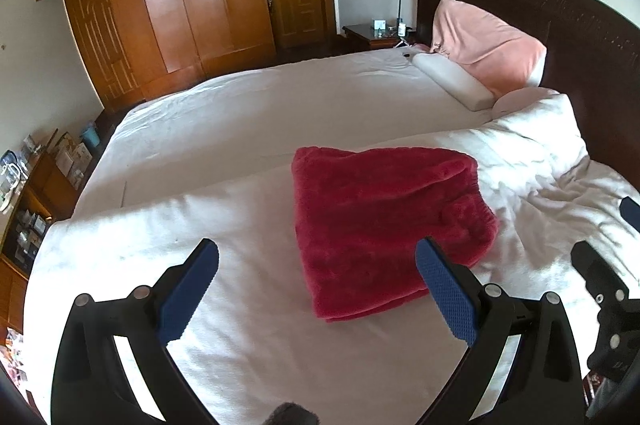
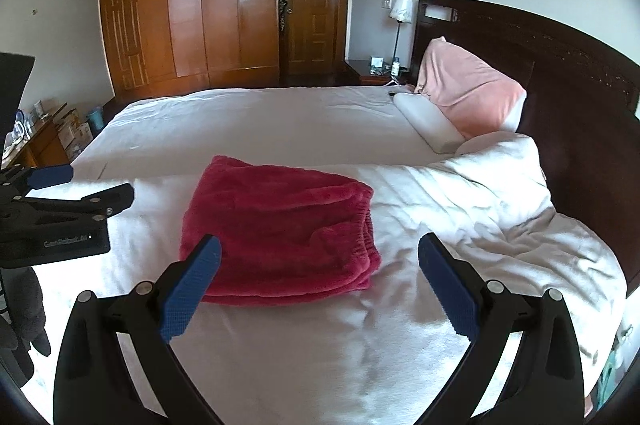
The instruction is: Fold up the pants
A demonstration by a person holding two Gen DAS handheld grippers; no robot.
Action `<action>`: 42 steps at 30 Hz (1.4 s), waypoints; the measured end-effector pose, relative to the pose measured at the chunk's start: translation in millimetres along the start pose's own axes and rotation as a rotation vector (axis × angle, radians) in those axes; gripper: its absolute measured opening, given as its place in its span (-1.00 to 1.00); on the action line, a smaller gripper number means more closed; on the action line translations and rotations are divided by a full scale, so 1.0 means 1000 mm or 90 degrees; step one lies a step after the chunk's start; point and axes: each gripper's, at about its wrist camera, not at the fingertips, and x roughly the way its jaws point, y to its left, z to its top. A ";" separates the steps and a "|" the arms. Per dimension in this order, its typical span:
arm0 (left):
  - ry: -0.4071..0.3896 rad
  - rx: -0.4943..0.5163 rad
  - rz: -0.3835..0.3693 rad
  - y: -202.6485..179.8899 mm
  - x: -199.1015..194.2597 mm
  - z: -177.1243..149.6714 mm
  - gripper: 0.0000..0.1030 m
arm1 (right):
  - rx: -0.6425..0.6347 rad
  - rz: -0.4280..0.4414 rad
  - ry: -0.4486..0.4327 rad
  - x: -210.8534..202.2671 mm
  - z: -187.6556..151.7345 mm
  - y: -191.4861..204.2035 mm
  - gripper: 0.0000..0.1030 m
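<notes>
One pair of red pants (image 1: 384,225), folded, lying on white bed (image 1: 248,121) short of two pillows (image 1: 488,45). Two grippers, left gripper (image 1: 318,289) and right gripper (image 2: 320,285): jaws wide apart, empty.

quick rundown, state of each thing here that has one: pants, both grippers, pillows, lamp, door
red pants: folded into a compact stack, lying flat on the white duvet, held by neither gripper
left hand-held gripper: open, empty
right hand-held gripper: open, empty
pink pillow: propped upright against the headboard
white pillow: lying flat
lamp: looks unlit
door: closed
</notes>
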 end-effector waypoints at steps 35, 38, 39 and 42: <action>0.002 0.021 -0.037 -0.001 0.009 0.003 0.90 | 0.018 -0.005 0.038 0.014 -0.006 0.002 0.94; 0.017 0.013 -0.029 0.004 0.017 -0.001 0.90 | 0.026 -0.008 0.068 0.024 -0.016 0.002 0.94; 0.025 0.008 -0.031 0.007 0.022 -0.005 0.90 | 0.027 -0.010 0.082 0.029 -0.021 0.002 0.94; 0.092 0.015 -0.026 0.019 0.056 -0.028 0.90 | 0.032 -0.005 0.134 0.044 -0.039 0.004 0.94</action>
